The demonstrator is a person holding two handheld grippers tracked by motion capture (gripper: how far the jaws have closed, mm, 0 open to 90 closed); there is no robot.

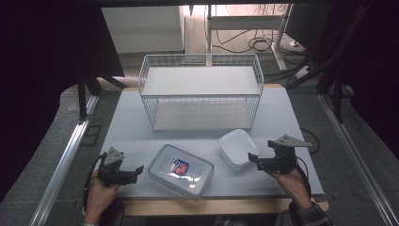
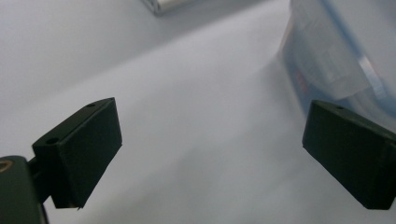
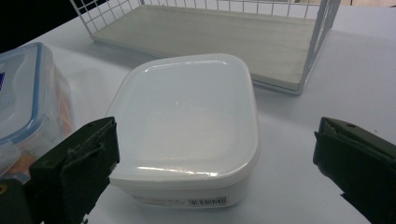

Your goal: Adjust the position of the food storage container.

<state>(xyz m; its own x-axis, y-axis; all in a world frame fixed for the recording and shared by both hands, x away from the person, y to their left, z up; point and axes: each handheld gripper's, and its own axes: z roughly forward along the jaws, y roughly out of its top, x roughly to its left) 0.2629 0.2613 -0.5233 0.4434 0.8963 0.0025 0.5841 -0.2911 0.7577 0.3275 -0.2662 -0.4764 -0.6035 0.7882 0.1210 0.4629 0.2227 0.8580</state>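
Note:
A clear box with a blue-rimmed lid (image 1: 181,170) lies near the front of the table, and a white lidded box (image 1: 238,148) sits to its right. My left gripper (image 1: 136,171) is open just left of the clear box, whose side (image 2: 336,56) shows beyond its right jaw in the left gripper view. My right gripper (image 1: 252,160) is open at the white box's right front corner. In the right gripper view the white box (image 3: 187,126) sits ahead between the wide jaws, untouched, with the clear box (image 3: 28,98) at the left edge.
A white wire basket-shelf (image 1: 201,89) with a pale board floor (image 3: 205,37) stands at the back middle of the grey table (image 1: 291,117). The table's front edge runs just behind both hands. Cables and stand legs lie on the floor beyond.

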